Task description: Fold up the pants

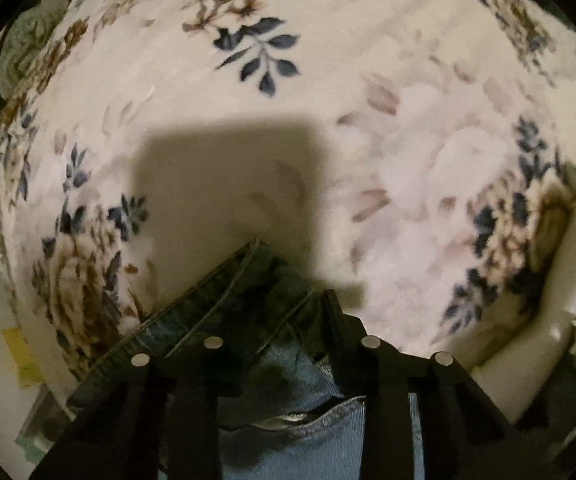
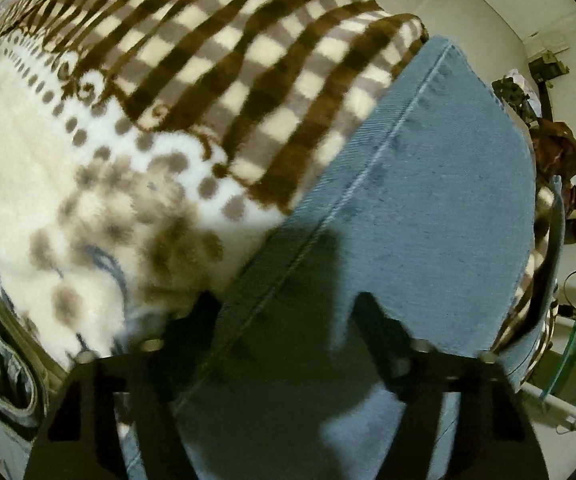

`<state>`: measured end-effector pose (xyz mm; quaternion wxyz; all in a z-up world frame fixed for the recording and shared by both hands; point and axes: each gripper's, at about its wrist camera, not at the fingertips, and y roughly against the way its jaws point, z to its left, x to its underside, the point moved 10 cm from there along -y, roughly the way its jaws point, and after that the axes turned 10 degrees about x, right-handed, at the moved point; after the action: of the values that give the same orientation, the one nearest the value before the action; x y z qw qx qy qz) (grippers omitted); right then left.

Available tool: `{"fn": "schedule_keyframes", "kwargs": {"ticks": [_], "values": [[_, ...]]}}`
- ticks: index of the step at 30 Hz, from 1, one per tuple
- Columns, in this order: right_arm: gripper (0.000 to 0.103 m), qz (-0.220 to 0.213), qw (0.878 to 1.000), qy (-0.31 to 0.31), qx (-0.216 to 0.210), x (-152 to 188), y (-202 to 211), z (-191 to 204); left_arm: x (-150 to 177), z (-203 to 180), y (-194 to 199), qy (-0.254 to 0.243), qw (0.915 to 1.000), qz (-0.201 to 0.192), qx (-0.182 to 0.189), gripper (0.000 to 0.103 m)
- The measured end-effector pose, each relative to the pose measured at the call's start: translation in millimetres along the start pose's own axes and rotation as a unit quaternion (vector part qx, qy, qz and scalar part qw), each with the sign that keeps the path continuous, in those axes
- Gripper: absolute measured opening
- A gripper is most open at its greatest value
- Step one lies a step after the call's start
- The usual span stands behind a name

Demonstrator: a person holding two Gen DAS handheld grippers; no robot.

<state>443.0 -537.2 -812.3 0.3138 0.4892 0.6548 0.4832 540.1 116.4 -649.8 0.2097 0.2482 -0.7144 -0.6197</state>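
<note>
Looks like mid-fold: the left tool (image 1: 288,300) is pinching the jeans (image 1: 288,380) waistband up over the floral blanket (image 1: 368,80). The right tool (image 2: 283,304) sits wide, straddling a leg on the bed, so next it needs to close on it.

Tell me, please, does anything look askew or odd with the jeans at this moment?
Nothing looks damaged or spilled. The jeans lie askew across the checked blanket, and in the left wrist view their waistband is bunched between the left gripper fingers.
</note>
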Motion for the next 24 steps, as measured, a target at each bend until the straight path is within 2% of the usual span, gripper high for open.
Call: {"fn": "schedule_keyframes", "kwargs": {"ticks": [1, 3, 6, 12, 14, 17, 19, 24], "values": [[0.041, 0.003, 1.0, 0.001, -0.004, 1.3, 2.0, -3.9, 0.5, 0.6, 3.6, 0.001, 0.9999, -0.003, 0.013, 0.025], [0.018, 0.006, 1.0, -0.001, -0.018, 5.1, 7.6, -10.6, 2.0, 5.9, 10.0, -0.001, 0.9995, -0.01, 0.032, 0.023], [0.004, -0.013, 0.999, 0.009, -0.03, 10.6, 26.0, -18.4, 4.1, 8.3, 26.3, -0.001, 0.9977, -0.02, 0.064, 0.022], [0.004, -0.044, 0.996, 0.022, -0.072, 13.6, 74.3, -35.1, 19.3, 17.2, 72.1, 0.003, 0.9916, -0.032, 0.125, 0.021], [0.004, -0.048, 0.994, 0.028, -0.089, 17.1, 90.2, -52.2, 39.3, 11.7, 91.5, 0.006, 0.9892, -0.043, 0.14, 0.02], [0.004, -0.057, 0.991, 0.028, -0.115, 31.1, 107.4, -77.7, 43.2, 11.2, 118.7, 0.01, 0.9854, -0.058, 0.16, 0.02], [0.004, -0.059, 0.989, 0.028, -0.133, 52.3, 120.2, -99.0, 45.0, 21.2, 135.3, 0.01, 0.983, -0.064, 0.172, 0.02], [0.004, -0.077, 0.981, 0.047, -0.174, 80.5, 142.8, -157.1, 75.2, 70.0, 178.5, 0.024, 0.977, -0.072, 0.199, 0.02]]}}
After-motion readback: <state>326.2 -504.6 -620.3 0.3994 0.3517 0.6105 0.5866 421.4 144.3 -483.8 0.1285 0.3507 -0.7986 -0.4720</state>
